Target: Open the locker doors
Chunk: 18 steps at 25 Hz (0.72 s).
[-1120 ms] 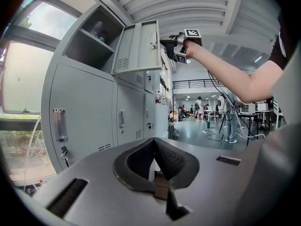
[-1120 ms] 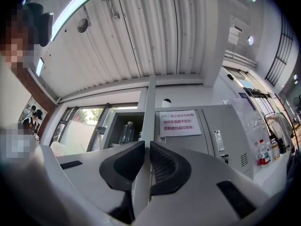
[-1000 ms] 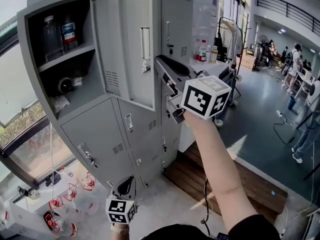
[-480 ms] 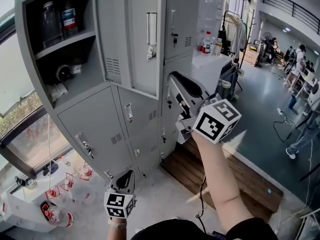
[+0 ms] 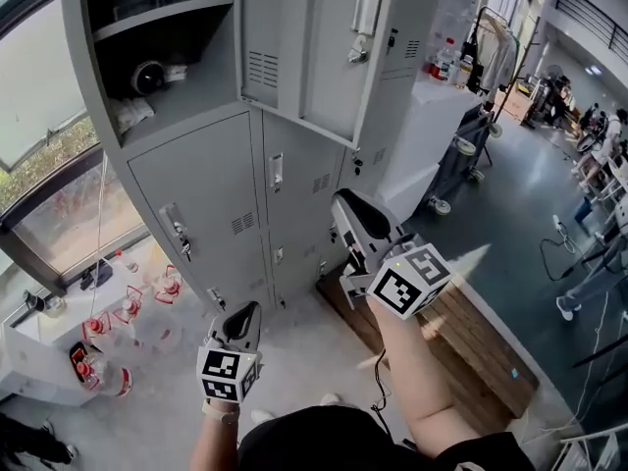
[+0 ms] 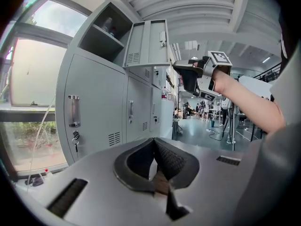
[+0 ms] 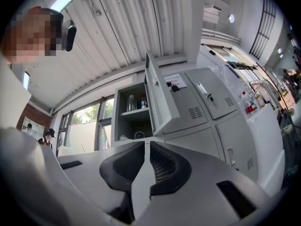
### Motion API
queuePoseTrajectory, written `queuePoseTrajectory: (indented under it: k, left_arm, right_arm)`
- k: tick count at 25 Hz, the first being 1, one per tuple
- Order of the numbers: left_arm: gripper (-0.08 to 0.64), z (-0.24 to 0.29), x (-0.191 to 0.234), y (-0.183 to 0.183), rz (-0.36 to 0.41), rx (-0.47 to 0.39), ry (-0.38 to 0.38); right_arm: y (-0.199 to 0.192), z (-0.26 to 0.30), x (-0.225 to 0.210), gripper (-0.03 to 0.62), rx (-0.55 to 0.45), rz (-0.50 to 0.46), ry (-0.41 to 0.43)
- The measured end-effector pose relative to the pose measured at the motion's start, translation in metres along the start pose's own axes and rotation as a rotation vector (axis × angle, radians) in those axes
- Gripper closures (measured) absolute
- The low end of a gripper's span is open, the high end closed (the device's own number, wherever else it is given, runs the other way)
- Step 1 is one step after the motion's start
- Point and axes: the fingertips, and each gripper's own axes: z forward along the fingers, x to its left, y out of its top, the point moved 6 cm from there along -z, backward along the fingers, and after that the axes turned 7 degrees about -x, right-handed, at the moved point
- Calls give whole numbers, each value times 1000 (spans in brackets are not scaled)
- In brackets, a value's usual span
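A grey bank of lockers (image 5: pixel 211 180) fills the upper head view. Its top-left door (image 5: pixel 319 37) hangs swung out, showing shelves with bottles and a tape roll (image 5: pixel 149 75). The lower-left door (image 5: pixel 186 199) with its handle (image 5: pixel 174 230) is closed, and so is the one beside it (image 5: pixel 294 189). My right gripper (image 5: pixel 341 204) hovers in front of the lower doors, touching nothing, its jaws almost together and empty. My left gripper (image 5: pixel 249 310) hangs low near the floor, shut and empty. The left gripper view shows the open door (image 6: pixel 150 41) and the right gripper (image 6: pixel 178 66).
A white counter with bottles (image 5: pixel 437 101) adjoins the lockers on the right, with a wooden platform (image 5: pixel 476 346) below it. Red-and-white items (image 5: pixel 103 346) lie on the floor at the left by a window. People stand far off at the right edge.
My right gripper has dropped from beside the open top door to the level of the lower doors. The head view has tilted downward. My left gripper stays low.
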Motion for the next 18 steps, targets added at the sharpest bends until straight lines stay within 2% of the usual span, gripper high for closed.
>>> queuePoseTrajectory:
  k: [7, 11, 18]
  left_arm:
    - [542, -36, 34, -17, -17, 4, 53]
    - [543, -66, 62, -29, -42, 13, 111]
    - [541, -118, 114, -46, -47, 32, 170]
  right_arm:
    - [-83, 14, 40, 532, 119, 32, 13]
    - [-121, 30, 66, 531, 170, 36, 36]
    - [-182, 68, 115, 512, 234, 82, 90]
